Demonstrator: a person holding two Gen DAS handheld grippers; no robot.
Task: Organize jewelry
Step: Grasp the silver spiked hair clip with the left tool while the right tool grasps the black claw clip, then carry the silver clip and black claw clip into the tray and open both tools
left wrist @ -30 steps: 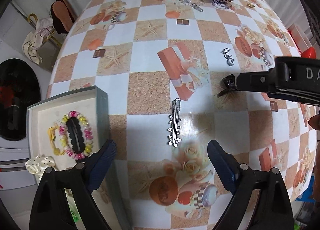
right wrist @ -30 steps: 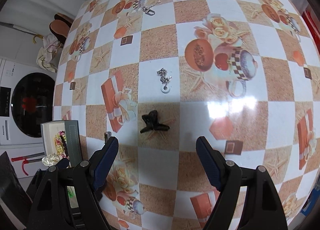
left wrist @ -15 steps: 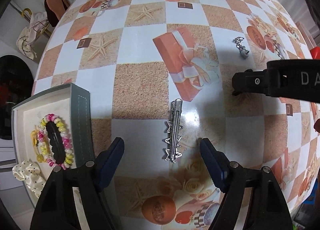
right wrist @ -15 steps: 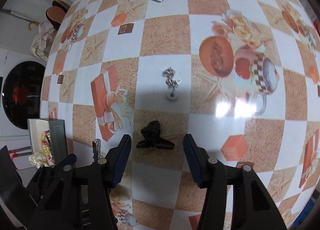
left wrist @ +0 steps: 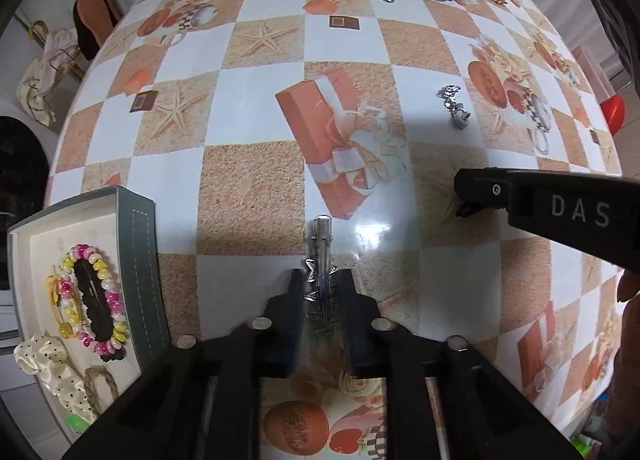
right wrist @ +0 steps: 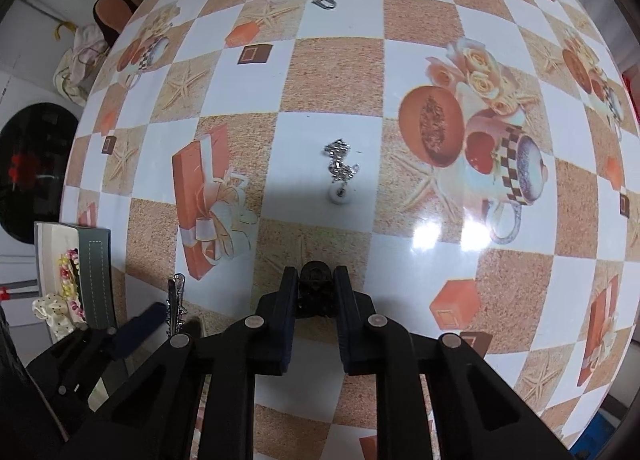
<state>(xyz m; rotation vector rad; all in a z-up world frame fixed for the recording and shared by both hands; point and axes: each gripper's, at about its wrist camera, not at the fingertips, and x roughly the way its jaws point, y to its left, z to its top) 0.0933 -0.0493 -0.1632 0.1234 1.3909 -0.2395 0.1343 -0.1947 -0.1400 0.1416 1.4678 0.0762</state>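
Hairpin (left wrist: 321,260) and black clip (right wrist: 316,288) (apparently gripped) now sit inside narrowed tongs.

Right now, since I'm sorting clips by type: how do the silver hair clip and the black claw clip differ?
The silver hair clip is long, flat, shiny metal with star shapes; the black claw clip is short, chunky and matte. The silver hair clip sits between the closing jaws of the left gripper, the black claw clip between those of the right gripper. Both lie on the checked tablecloth, outside the jewelry box.
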